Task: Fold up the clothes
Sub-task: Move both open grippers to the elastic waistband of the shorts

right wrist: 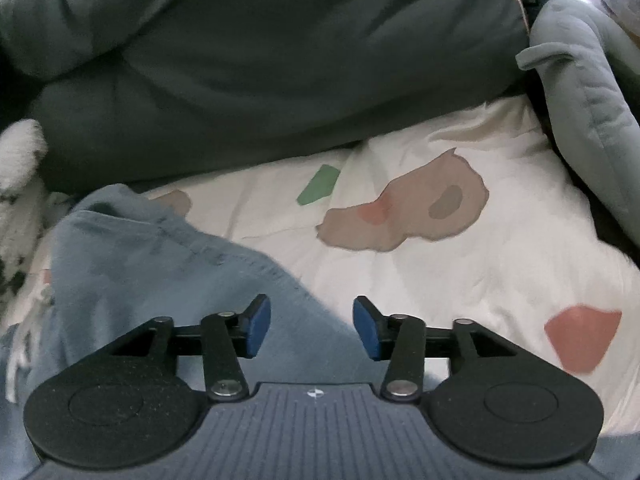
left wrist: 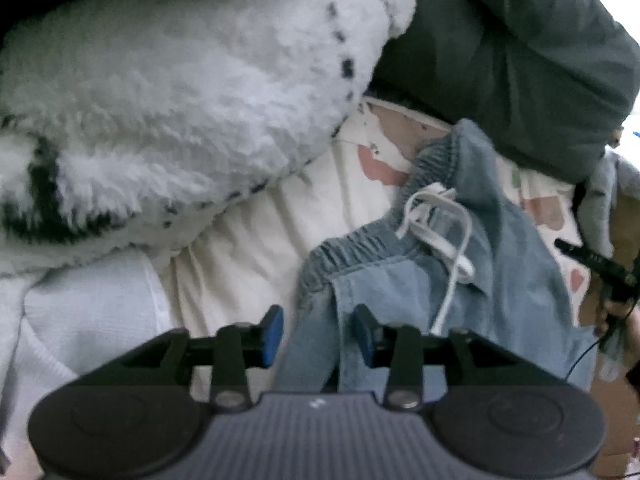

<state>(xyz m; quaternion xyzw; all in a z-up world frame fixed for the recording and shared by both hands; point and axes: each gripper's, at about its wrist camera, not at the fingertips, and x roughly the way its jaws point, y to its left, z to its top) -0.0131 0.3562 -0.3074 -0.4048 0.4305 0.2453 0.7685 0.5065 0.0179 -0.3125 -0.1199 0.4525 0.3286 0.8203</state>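
Both claws spread over the blue shorts (left wrist: 500, 280) on the bed!
Left claw (left wrist: 318, 334) straddles loose fabric ungripped; right claw (right wrist: 312, 328) gapes above the hem.

Blue trousers (right wrist: 132, 276) ran off lower left frame edge, legs unseen. Fluffy white garment (left wrist: 168, 92) cut off at left. Dark object (left wrist: 596, 266) at right edge too blurred to identify.

Dim, cool, bluish daylight in both fisheye views, edges bowed with black corners; the fluffy white black-spotted blanket (left wrist: 192, 92) and pale blue drawstring trousers (left wrist: 500, 248) are smeared soft by blur
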